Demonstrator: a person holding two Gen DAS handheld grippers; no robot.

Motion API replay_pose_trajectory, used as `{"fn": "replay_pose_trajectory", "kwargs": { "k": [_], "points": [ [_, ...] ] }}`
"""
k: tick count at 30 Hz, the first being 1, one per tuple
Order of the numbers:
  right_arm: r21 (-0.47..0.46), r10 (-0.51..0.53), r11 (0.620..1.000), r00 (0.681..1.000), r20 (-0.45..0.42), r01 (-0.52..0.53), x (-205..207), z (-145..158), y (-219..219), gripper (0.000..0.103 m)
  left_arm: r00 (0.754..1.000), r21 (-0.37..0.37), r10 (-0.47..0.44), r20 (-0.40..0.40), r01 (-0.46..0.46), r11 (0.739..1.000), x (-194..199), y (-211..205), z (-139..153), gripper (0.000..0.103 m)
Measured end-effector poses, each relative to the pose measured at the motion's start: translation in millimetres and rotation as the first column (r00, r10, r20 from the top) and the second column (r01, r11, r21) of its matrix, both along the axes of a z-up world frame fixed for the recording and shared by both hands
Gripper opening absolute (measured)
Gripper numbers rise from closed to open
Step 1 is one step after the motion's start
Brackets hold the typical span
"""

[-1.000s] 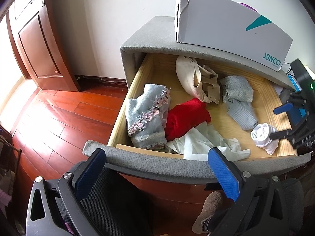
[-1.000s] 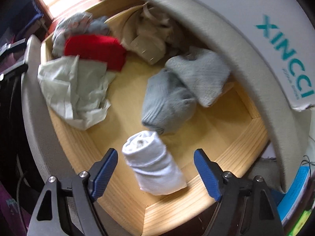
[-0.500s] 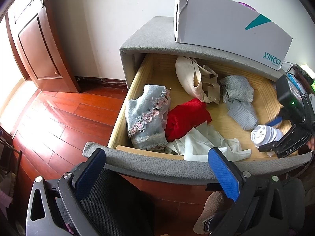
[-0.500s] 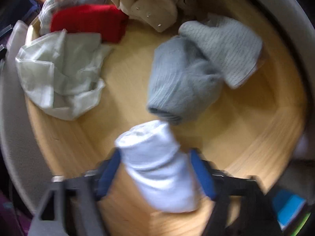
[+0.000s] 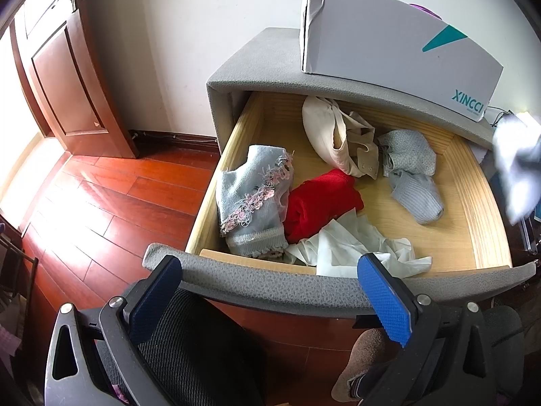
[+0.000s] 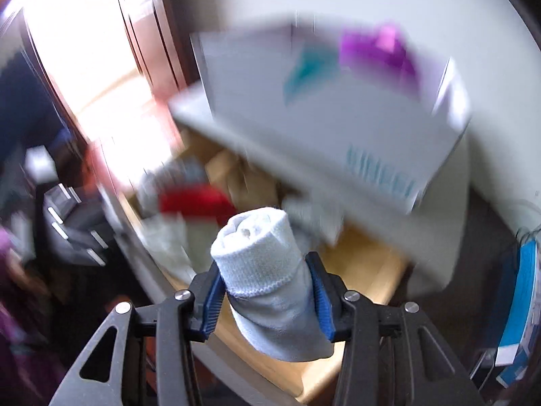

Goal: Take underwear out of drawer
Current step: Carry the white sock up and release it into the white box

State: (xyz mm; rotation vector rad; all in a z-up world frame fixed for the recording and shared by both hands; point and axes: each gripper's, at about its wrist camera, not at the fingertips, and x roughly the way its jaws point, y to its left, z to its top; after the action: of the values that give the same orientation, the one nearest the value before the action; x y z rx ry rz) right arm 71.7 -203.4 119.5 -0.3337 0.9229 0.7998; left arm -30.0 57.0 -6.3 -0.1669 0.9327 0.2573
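A white rolled underwear piece (image 6: 263, 264) sits between the blue pads of my right gripper (image 6: 265, 270), whose jaws are closing and press on its sides. It hangs in the air above the drawer's right end, and shows as a white blur (image 5: 517, 169) at the edge of the left wrist view. The open wooden drawer (image 5: 216, 196) holds a red garment (image 5: 321, 203), a light-blue lacy one (image 5: 253, 196), a beige bra (image 5: 334, 142), grey knits (image 5: 412, 176) and a pale crumpled cloth (image 5: 355, 247). My left gripper (image 5: 270, 280) stands open before the grey drawer front, holding nothing.
A white XINCCI box (image 5: 389, 50) rests on the grey nightstand top (image 5: 257, 64). Red wooden floor (image 5: 101, 203) and a brown door (image 5: 61, 77) lie to the left. A slippered foot (image 5: 365, 365) shows below the drawer. A blue-and-white item (image 6: 517, 297) stands at the right.
My right gripper closed on the white roll on the drawer floor and lifted it up and out to the right. The left gripper and the other clothes stayed put.
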Motion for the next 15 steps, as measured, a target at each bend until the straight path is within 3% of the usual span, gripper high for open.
{"fn": "replay_pose_trajectory", "kwargs": {
  "k": [5, 8, 11, 15],
  "points": [
    [0.216, -0.028, 0.976, 0.998, 0.058, 0.015, 30, 90, 19, 0.046, 1.0, -0.006, 0.005, -0.005, -0.005, 1.0, 0, 1, -1, 0.103],
    [0.297, -0.063, 0.953, 0.998, 0.03, 0.051, 66, 126, 37, 0.046, 1.0, -0.005, 0.003, -0.005, -0.003, 1.0, 0, 1, 0, 0.103],
    [0.288, -0.105, 0.951, 0.994, -0.045, 0.113, 113, 127, 69, 0.046, 1.0, -0.005, 0.004, -0.004, -0.004, 1.0, 0, 1, 0, 0.103],
    [0.226, -0.177, 0.953, 0.975, -0.132, 0.203, 170, 97, 113, 0.046, 1.0, -0.005, 0.003, -0.003, -0.003, 1.0, 0, 1, 0, 0.103]
  ]
}}
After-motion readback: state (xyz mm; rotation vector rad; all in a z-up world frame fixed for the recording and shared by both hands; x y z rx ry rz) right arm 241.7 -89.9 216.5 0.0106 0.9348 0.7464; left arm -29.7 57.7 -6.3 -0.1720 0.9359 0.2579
